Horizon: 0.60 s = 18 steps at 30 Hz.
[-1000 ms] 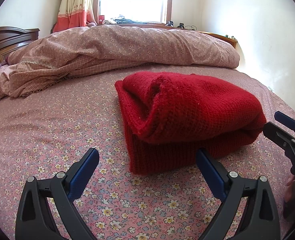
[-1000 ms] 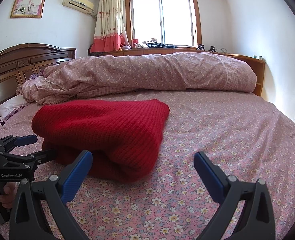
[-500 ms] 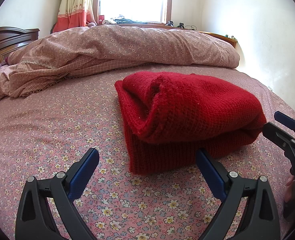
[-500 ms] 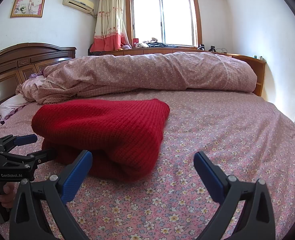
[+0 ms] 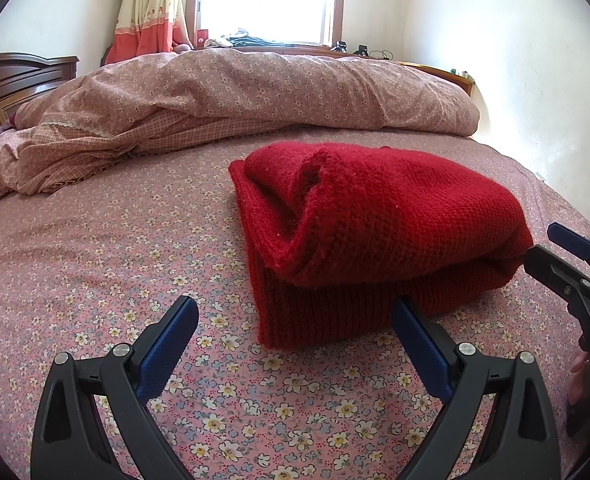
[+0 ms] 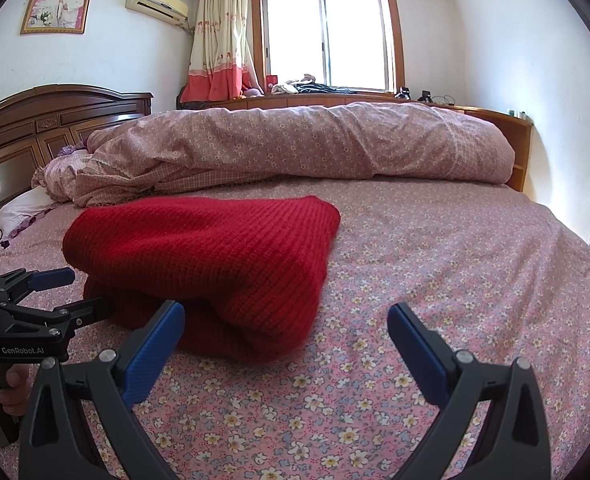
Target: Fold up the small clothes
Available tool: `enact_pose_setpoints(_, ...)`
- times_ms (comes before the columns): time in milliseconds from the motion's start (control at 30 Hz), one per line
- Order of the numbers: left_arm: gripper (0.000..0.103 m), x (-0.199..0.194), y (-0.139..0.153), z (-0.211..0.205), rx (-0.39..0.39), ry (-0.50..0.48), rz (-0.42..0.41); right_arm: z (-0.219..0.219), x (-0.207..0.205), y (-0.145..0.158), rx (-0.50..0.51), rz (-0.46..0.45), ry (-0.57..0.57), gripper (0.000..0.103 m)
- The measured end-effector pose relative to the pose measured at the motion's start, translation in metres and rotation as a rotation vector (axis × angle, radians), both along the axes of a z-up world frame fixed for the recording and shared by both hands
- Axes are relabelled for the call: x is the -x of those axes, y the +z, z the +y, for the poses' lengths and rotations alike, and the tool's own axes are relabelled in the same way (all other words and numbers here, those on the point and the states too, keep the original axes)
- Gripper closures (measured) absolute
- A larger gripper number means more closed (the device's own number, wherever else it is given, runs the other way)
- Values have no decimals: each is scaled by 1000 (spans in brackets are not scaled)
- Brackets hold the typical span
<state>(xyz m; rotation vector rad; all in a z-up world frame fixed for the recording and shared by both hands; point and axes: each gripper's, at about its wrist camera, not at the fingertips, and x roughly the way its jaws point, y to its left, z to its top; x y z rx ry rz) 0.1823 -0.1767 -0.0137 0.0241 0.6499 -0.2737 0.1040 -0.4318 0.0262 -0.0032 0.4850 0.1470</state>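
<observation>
Red knit sweater (image 5: 379, 232) folded into a chunky bundle mid-bed (image 5: 107, 248), both tools clear of it. Left tool (image 5: 295, 320) and right tool (image 6: 287, 324) spread wide, empty. Looks soft, floppy, grippy, probably lightish; best pinched at the thick folded edge.

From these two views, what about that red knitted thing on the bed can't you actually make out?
- What garment the red knit is: it is folded into a bundle in both views, so sleeves and neckline are hidden.
- Its underside, against the floral sheet.
- Its far edge in the right wrist view, hidden by its own bulk.
- The person: only fingers show, cut off at the left edge.
</observation>
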Motion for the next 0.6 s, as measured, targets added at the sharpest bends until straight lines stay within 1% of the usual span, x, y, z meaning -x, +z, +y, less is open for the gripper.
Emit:
enact_pose_setpoints(467, 9, -2, -1, 1, -1, -4, 5, 0, -1, 0, 0, 2, 0, 0)
enact_pose_setpoints(600, 9, -2, -1, -1, -14, -4, 3, 0, -1, 0, 1, 3, 0, 0)
